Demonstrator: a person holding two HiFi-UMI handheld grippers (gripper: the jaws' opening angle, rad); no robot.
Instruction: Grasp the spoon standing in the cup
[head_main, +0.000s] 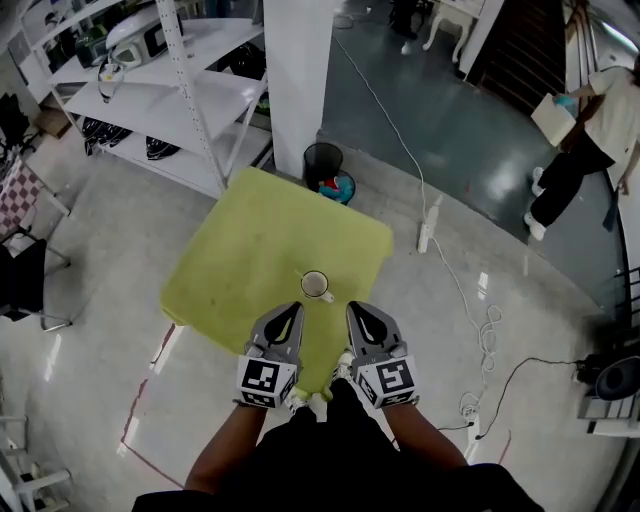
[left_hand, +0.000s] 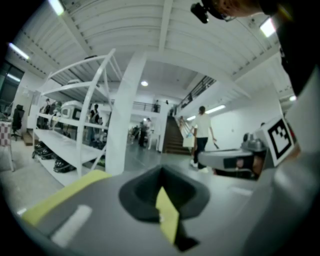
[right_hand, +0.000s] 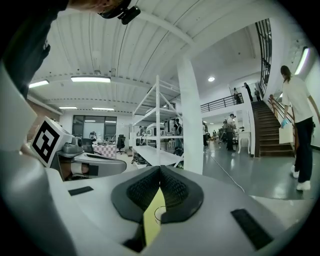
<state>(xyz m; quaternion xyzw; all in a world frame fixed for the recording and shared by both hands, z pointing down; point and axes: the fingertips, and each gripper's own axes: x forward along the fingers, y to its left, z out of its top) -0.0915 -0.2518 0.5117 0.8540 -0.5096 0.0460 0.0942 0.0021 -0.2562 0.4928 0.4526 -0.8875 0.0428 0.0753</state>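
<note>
A white cup (head_main: 315, 286) stands on the yellow-green table (head_main: 250, 240), toward its near edge. A thin spoon (head_main: 304, 275) leans out of the cup toward the upper left. My left gripper (head_main: 291, 311) hovers just short of the cup on its left, jaws shut with nothing between them. My right gripper (head_main: 361, 311) is level with it on the cup's right, also shut and empty. In the left gripper view the left gripper (left_hand: 161, 171) has its jaws together, with only table showing beyond them. In the right gripper view, the cup's rim (right_hand: 159, 214) shows just below the closed tips of the right gripper (right_hand: 160, 171).
A white pillar (head_main: 296, 70) and a black bin (head_main: 322, 160) stand behind the table. White shelving (head_main: 190, 90) is at the back left. A power strip with cables (head_main: 425, 235) lies on the floor to the right. A person (head_main: 590, 130) stands far right.
</note>
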